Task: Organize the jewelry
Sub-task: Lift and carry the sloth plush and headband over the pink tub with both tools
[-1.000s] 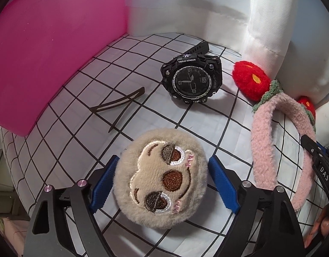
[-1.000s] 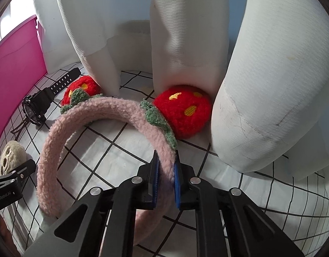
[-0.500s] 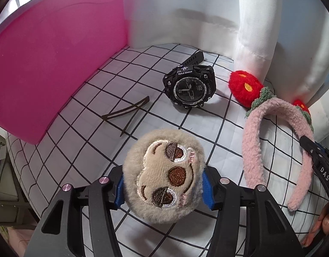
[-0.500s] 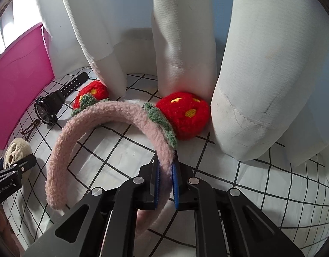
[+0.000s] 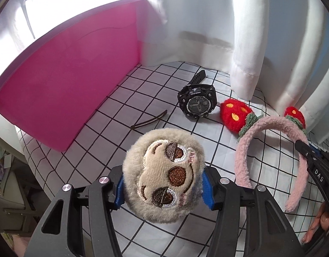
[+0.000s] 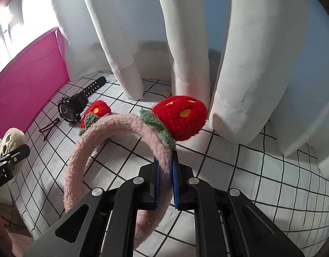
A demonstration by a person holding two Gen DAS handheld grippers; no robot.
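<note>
Left wrist view: left gripper [image 5: 163, 189] squeezes the soft, light plush sloth [image 5: 164, 174] near the pink bin [image 5: 68, 81]; right gripper [image 6: 165, 171] pinches the springy fuzzy headband [image 6: 113, 132] beyond the watch [image 5: 196, 103].

Watch [image 5: 197, 103] right of bin [image 5: 63, 85]; hairpin [image 5: 149, 121] between them.

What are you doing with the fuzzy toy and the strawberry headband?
Someone is tidying accessories with a pair of tongs in each hand. The left tongs squeeze a fluffy sloth-face puff, held above the checked cloth. The right tongs pinch the pink strawberry headband, mostly raised off the cloth. A black watch and a brown hair clip lie beside a pink bin.
</note>
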